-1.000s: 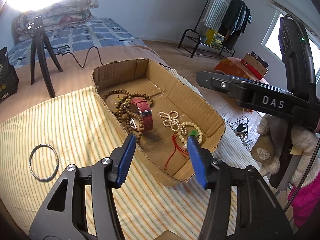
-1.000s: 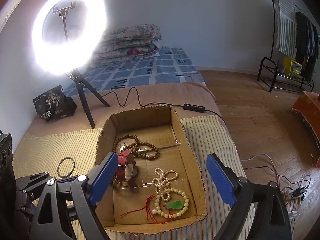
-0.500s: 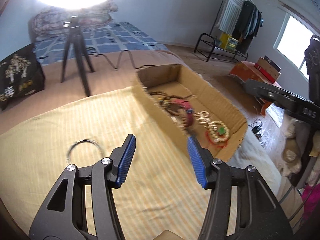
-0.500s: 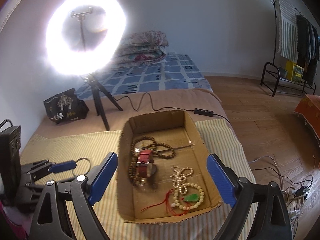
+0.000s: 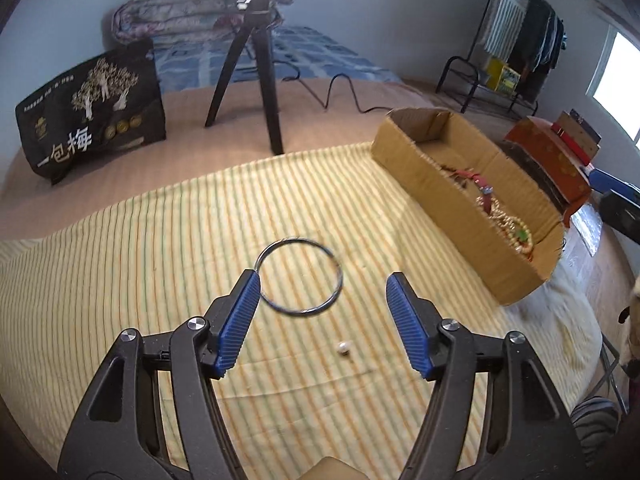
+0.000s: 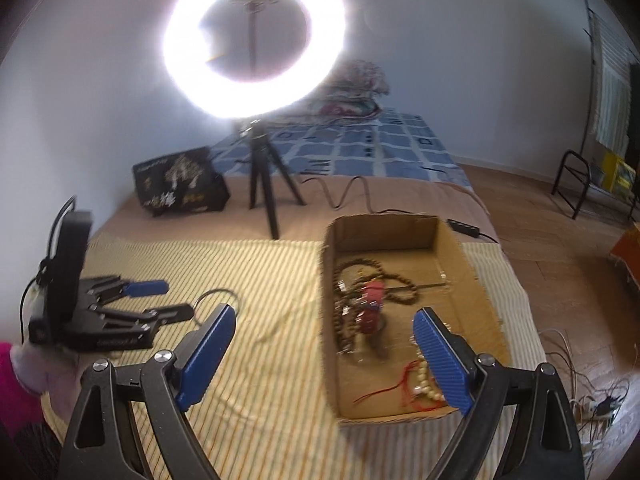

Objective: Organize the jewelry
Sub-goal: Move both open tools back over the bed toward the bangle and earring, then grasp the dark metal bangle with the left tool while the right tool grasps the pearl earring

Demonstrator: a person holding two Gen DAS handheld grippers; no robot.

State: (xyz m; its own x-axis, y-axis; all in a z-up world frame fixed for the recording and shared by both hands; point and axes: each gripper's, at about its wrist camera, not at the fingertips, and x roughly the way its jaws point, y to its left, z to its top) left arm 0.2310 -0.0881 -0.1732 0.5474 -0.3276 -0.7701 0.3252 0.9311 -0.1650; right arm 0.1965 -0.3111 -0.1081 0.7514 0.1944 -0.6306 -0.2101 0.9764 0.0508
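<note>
Left wrist view: left hand-held gripper (image 5: pixel 322 294) angled down over the thin dark metal bangle ring (image 5: pixel 299 275) lying flat on the yellow striped bed cover (image 5: pixel 140 264), jaws opening, nothing pressed between the blue ribbed pads (image 5: pixel 240 322) yet. Ring sitting just ahead of the tips, near edge roughly level with the left pad, so probably lined up for pinching the rim. Tiny pale bead (image 5: pixel 344 347) loose on the cover just below the ring, also between the jaws.

Shallow brown cardboard box (image 5: pixel 448 216) off to the right, already holding wooden bead strings, a red-strap watch (image 6: pixel 372 304) and a pearl bracelet with red cord (image 6: pixel 416 388). Looks like the collecting spot, hence the ring being the leftover piece.

Right wrist view: right hand-held gripper (image 6: pixel 324 354) spread wide and empty, hanging over the box's near left wall, likely parked out of the way or ready to steady the box. Flat thin ring = likely to slide rather than lift.
</note>
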